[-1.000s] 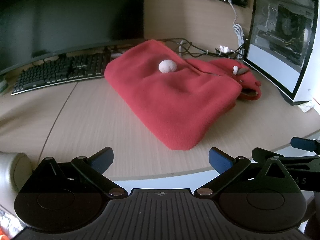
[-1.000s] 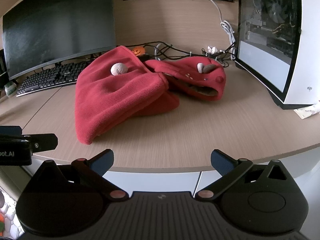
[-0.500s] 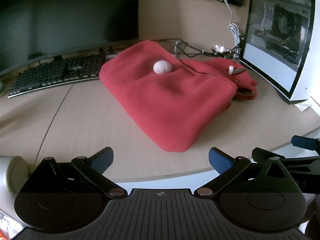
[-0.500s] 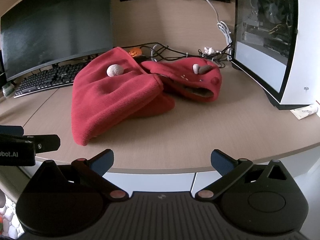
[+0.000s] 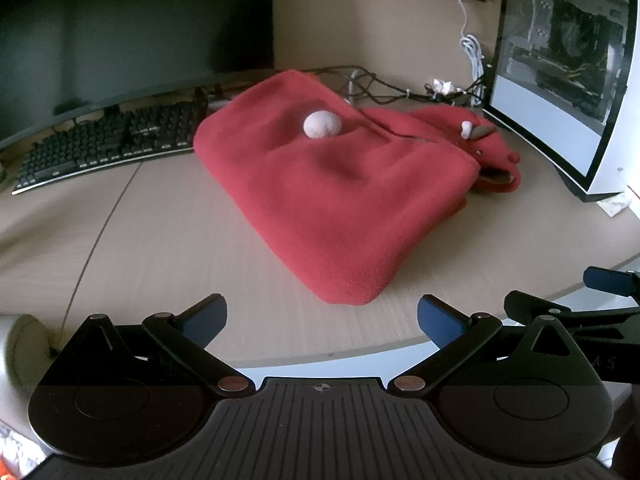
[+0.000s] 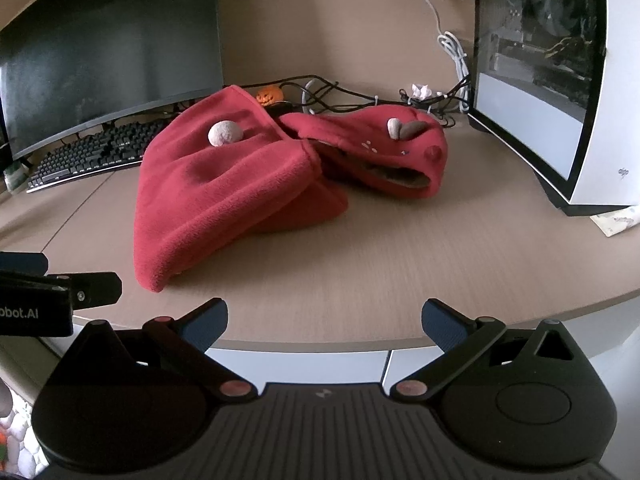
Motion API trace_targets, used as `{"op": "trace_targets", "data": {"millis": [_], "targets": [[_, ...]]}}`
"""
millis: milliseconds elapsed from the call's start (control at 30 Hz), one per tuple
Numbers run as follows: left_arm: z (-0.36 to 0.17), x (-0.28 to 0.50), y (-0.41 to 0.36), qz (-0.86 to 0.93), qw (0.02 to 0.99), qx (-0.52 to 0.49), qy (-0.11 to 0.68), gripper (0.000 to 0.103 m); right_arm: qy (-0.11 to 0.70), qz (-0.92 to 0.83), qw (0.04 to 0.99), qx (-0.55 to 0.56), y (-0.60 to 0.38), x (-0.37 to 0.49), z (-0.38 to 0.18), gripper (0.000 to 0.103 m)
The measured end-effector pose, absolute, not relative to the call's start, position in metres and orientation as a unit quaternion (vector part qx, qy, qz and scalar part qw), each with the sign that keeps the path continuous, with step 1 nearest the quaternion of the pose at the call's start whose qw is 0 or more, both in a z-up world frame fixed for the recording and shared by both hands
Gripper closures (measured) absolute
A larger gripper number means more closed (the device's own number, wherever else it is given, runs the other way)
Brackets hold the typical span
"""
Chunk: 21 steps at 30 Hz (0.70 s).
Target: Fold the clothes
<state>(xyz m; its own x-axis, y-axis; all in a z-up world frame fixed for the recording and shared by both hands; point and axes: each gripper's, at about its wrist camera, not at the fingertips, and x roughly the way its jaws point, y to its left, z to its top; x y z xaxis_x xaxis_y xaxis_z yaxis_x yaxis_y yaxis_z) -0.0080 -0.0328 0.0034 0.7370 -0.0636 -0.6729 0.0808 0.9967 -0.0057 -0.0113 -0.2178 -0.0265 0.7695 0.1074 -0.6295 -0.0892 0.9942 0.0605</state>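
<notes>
A red fleece garment [image 5: 340, 196] lies folded over on the wooden desk [image 5: 160, 248], with a pale pom-pom [image 5: 322, 124] on top and a hood with small horns [image 5: 474, 132] at its right end. It also shows in the right wrist view [image 6: 224, 188], hood [image 6: 400, 148] to the right. My left gripper [image 5: 322, 316] is open and empty, at the desk's front edge, short of the garment's near corner. My right gripper [image 6: 324, 316] is open and empty, at the front edge too. Its fingers [image 5: 608, 280] show at the right of the left wrist view.
A black keyboard [image 5: 108, 144] and a dark curved monitor [image 5: 120, 32] stand at the back left. A white PC case with a glass side [image 5: 560, 64] stands at the right. Cables [image 6: 340, 92], a small orange pumpkin [image 6: 268, 95] and a paper scrap [image 6: 616, 220] lie nearby.
Both views have shifted slightly, so the garment sits a little further left and lower in frame. Both grippers stay open and empty; the garment has not moved.
</notes>
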Motion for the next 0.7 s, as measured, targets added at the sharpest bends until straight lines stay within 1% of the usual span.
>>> {"op": "trace_targets", "data": {"millis": [700], "targets": [[-0.003,0.010,-0.046,-0.030,0.928,0.019,0.371,0.000,0.344,0.056,0.937,0.021,-0.237,0.014,-0.033,0.000]]}}
